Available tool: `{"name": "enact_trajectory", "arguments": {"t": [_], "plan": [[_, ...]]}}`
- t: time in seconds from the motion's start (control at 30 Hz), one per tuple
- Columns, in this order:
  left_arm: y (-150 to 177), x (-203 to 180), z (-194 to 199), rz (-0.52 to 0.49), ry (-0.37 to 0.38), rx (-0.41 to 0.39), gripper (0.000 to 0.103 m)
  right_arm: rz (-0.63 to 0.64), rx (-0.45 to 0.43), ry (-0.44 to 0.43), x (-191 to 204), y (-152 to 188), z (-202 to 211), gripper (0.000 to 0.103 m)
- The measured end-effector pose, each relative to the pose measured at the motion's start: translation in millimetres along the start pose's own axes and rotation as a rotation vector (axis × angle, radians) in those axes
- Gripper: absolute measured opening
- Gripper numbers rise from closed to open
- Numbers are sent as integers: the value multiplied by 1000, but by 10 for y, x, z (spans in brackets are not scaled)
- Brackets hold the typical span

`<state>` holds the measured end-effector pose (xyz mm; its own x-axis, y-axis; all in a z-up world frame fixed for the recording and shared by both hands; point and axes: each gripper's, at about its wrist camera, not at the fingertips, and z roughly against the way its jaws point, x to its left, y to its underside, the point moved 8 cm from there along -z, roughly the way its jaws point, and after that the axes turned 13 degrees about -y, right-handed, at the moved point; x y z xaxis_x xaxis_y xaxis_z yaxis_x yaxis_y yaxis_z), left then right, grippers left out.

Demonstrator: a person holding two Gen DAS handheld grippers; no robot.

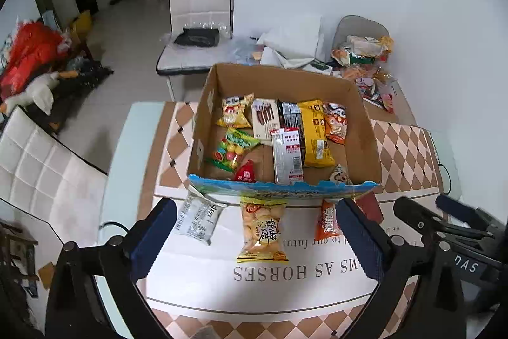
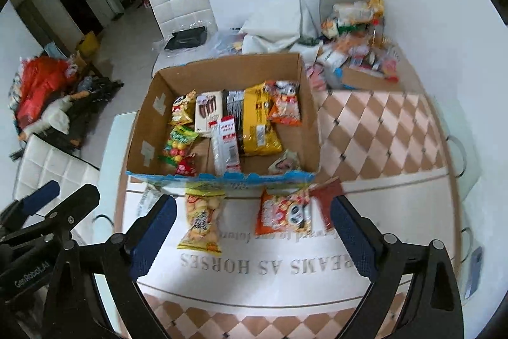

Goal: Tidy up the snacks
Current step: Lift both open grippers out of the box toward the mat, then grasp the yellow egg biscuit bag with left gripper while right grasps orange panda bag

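An open cardboard box (image 1: 365, 129) (image 2: 312, 123) stands mid-table and holds several snack packs. On the table before it lie a yellow egg-biscuit pack (image 1: 262, 229) (image 2: 201, 221), a white pack (image 1: 198, 220), an orange pack (image 1: 327, 221) (image 2: 282, 212) and a dark red pack (image 2: 327, 200). My left gripper (image 1: 257, 243) is open and empty, hovering above the yellow pack. My right gripper (image 2: 254, 237) is open and empty, above the table between the yellow and orange packs. The right gripper shows at the right edge of the left wrist view (image 1: 444, 224).
A pile of other snacks (image 1: 368, 65) (image 2: 355, 53) lies at the table's far right by the wall. White chairs (image 1: 197, 21) (image 1: 41, 177) stand behind and left of the table. Clutter and a toy goose (image 1: 35, 94) lie on the floor.
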<state>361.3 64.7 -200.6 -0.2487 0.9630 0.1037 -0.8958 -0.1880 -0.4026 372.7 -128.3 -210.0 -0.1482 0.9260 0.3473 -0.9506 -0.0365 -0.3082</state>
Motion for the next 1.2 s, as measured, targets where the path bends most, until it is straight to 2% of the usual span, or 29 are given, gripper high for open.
{"name": "enact_trajectory", "arguments": {"t": [0.2, 0.4, 0.7, 0.87, 0.97, 1.03, 1.1, 1.13, 1.2], "plan": [[314, -28, -700, -7, -59, 155, 103, -102, 114, 12, -440, 264, -589, 99], [732, -147, -1461, -11, -61, 358, 103, -183, 242, 53, -859, 502, -1359, 99], [997, -380, -2188, -61, -72, 515, 103, -226, 323, 122, -1166, 633, -2049, 99], [1073, -507, -2303, -81, -34, 532, 101, -236, 380, 132, -1196, 753, -2268, 99], [1099, -540, -2283, -79, -21, 520, 85, -245, 369, 130, -1212, 788, -2308, 98], [1129, -581, -2267, -86, -14, 522, 61, -254, 364, 115, -1204, 807, -2301, 83], [1185, -619, -2217, -104, -14, 518, 55, -245, 363, 116, -1181, 832, -2279, 75], [1213, -639, -2196, -113, -17, 512, 54, -236, 362, 117, -1164, 848, -2271, 67], [1292, -663, -2144, -127, -14, 508, 52, -217, 362, 122, -1128, 900, -2251, 64]]}}
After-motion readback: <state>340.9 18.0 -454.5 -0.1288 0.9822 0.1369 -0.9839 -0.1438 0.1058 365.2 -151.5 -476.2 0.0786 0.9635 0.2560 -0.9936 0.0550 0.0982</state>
